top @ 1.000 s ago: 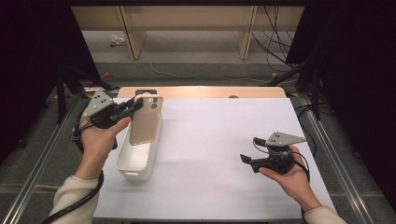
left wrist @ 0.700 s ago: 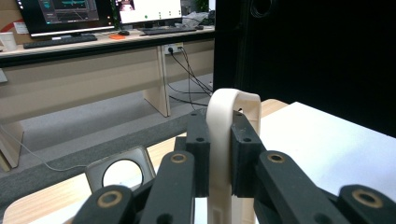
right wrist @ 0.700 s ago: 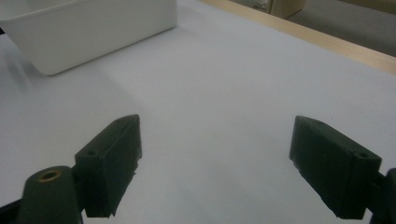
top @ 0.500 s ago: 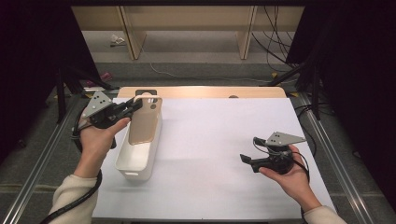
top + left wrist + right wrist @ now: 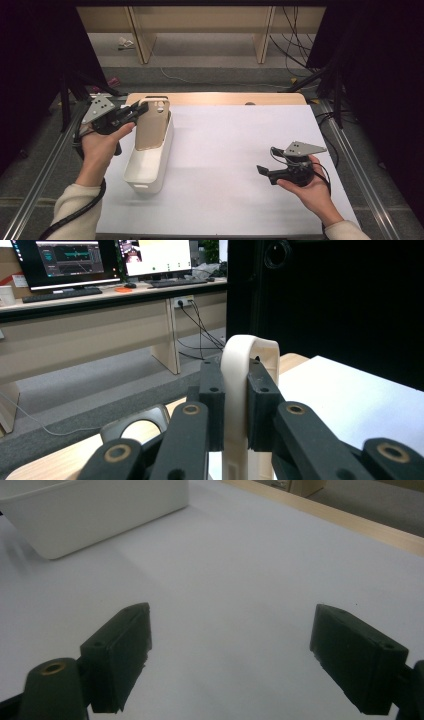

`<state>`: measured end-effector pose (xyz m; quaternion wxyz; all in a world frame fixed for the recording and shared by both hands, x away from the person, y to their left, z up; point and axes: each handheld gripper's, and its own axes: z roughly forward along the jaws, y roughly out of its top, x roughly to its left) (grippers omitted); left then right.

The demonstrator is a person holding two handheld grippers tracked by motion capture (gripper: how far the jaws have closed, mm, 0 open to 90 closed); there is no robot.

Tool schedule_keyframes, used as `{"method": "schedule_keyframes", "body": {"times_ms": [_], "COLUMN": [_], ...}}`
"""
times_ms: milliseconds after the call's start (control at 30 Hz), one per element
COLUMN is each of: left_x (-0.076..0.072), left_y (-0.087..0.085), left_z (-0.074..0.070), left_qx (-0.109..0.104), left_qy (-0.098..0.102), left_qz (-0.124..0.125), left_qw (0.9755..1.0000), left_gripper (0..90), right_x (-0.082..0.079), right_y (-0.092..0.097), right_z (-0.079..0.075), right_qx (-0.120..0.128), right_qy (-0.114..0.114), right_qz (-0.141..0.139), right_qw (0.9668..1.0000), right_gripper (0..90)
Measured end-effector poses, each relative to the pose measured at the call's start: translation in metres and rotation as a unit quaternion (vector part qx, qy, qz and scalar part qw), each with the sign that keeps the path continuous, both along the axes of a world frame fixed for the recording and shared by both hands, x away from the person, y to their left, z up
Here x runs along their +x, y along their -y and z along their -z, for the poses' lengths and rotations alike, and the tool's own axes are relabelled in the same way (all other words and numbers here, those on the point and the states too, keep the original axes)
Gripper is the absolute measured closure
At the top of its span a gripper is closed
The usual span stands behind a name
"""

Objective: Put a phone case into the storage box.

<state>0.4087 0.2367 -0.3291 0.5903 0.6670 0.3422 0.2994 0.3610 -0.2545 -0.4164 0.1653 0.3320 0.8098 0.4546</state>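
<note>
A tan phone case (image 5: 152,125) with a cream rim hangs tilted over the far end of a white bin (image 5: 145,177). Its lower end dips inside the bin. My left gripper (image 5: 141,111) comes in from the left and is shut on the case's upper edge. In the left gripper view the cream rim (image 5: 245,357) is pinched between the two black pads of that gripper (image 5: 234,395). My right gripper (image 5: 263,172) rests low over the white table sheet at the right, pointing left. Its gripper view shows the jaws (image 5: 232,645) wide open with nothing between them.
The white bin (image 5: 95,510) lies lengthwise at the left of the white sheet (image 5: 240,145). A strip of wooden tabletop (image 5: 225,98) runs along the far edge, with a dark ring-shaped object (image 5: 135,422) lying on it behind the bin. Metal rails flank the table.
My left hand with the case has drifted very slightly to the left. The right hand has kept still.
</note>
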Motion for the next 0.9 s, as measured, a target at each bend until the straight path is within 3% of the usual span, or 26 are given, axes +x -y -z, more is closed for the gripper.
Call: {"method": "schedule_keyframes", "body": {"times_ms": [133, 333, 733, 900], "left_x": [0.008, 0.021, 0.043, 0.050], "left_y": [-0.004, -0.006, -0.009, -0.011], "left_z": [0.002, 0.013, 0.025, 0.031], "left_qx": [-0.002, -0.020, -0.008, -0.015], "left_qy": [0.007, 0.001, -0.005, -0.012], "left_qz": [0.005, 0.008, 0.005, 0.002], "left_qw": [1.0000, 0.9998, 0.9999, 0.9998], "left_gripper": [80.5, 80.4, 80.4, 80.4], "right_x": [0.001, 0.001, 0.001, 0.001], "right_y": [0.000, 0.000, 0.000, 0.001], "right_z": [0.001, 0.001, 0.002, 0.002], "right_qx": [-0.001, -0.001, -0.002, 0.000], "right_qy": [-0.001, -0.003, -0.004, -0.005], "right_qz": [0.002, 0.002, 0.001, 0.001], "right_qw": [1.0000, 1.0000, 1.0000, 1.0000], "right_gripper": [17.8, 17.8, 17.8, 17.7]}}
